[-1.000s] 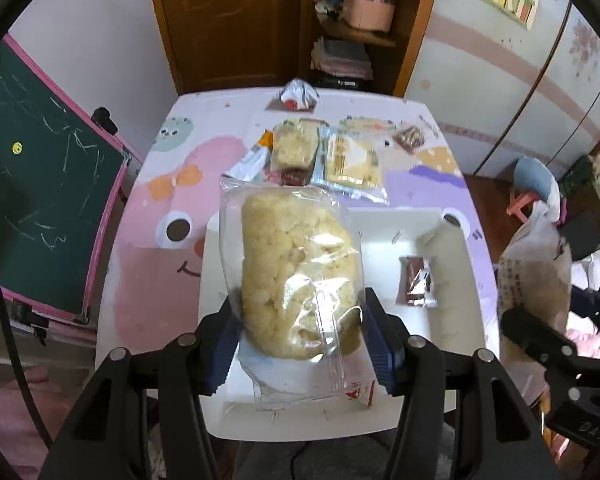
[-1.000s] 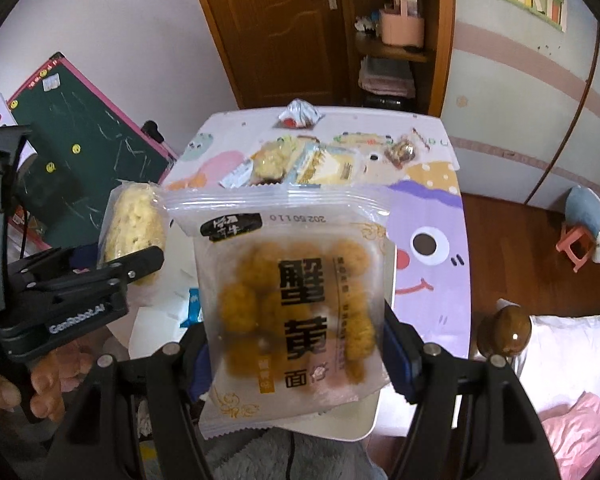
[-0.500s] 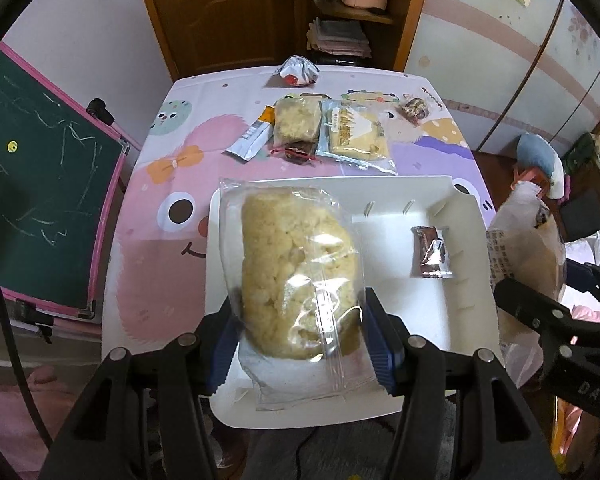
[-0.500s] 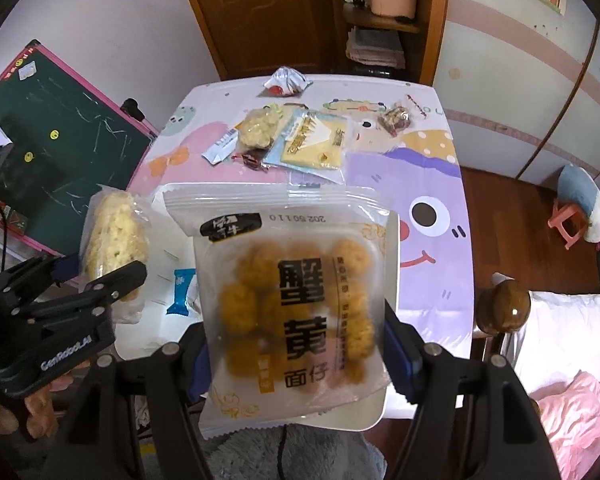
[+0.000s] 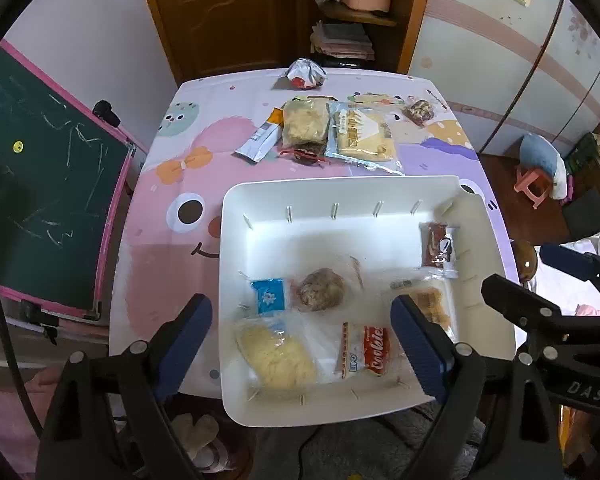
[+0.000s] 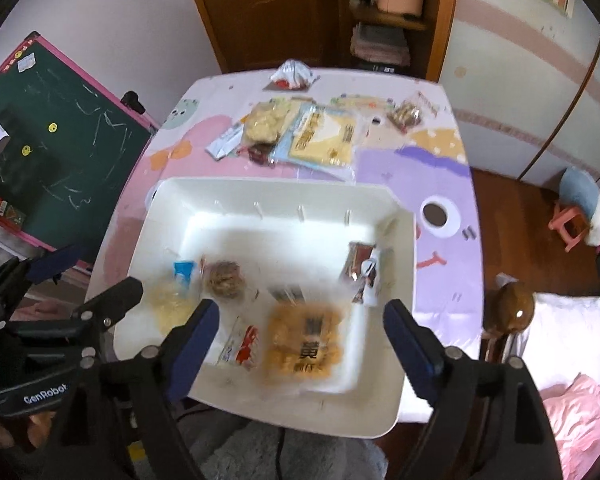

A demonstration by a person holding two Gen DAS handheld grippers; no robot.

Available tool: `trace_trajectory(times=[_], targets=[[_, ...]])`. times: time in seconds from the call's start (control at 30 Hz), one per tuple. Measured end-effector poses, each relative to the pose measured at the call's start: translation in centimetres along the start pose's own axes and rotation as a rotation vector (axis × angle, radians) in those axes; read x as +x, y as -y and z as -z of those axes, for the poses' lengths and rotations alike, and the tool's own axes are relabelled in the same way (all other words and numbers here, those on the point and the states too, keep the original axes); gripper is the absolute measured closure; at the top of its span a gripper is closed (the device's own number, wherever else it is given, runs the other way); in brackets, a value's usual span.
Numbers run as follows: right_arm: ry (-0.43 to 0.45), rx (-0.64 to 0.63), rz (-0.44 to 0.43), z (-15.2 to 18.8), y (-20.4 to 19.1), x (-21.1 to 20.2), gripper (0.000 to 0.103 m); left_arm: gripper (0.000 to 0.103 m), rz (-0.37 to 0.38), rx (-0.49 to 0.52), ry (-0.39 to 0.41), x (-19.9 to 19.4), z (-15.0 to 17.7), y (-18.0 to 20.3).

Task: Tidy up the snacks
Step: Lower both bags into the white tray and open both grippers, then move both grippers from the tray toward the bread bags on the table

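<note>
A white tray (image 5: 340, 200) sits at the near edge of the table. My left gripper (image 5: 302, 344) is open and empty above its near left part. A pale puffed-snack bag (image 5: 276, 356) lies in the tray below it, beside a red cookie packet (image 5: 374, 350), a round brown snack (image 5: 322, 290) and a blue packet (image 5: 270, 295). My right gripper (image 6: 300, 336) is open and empty above the tray's near right part. The orange noodle-snack bag (image 6: 304, 344), blurred, lies in the tray (image 6: 260, 192) under it. A brown bar (image 5: 436, 244) lies at the tray's right side.
Several loose snack packets (image 5: 324, 132) lie on the cartoon tablecloth beyond the tray, with a crumpled wrapper (image 5: 306, 74) at the far edge and a small bag (image 5: 420, 111) at the far right. A green chalkboard (image 5: 40, 184) stands left of the table.
Both grippers have opened. The pale puffed-snack bag has dropped from the left gripper into the tray, and the orange noodle-snack bag has dropped from the right gripper into the tray.
</note>
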State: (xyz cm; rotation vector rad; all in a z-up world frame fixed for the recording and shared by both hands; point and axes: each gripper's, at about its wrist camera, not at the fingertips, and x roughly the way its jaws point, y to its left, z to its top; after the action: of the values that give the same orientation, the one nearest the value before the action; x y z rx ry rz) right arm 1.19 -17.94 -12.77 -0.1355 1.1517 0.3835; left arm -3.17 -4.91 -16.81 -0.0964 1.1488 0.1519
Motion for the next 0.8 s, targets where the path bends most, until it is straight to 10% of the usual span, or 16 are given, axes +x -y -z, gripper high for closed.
trace_trajectory(times=[0.8], targets=[[0.069, 0.046, -0.004, -0.9, 0.8, -1.9, 0.015, 0.013, 0.021, 0.047, 0.092, -2.2, -2.1, 0.7]])
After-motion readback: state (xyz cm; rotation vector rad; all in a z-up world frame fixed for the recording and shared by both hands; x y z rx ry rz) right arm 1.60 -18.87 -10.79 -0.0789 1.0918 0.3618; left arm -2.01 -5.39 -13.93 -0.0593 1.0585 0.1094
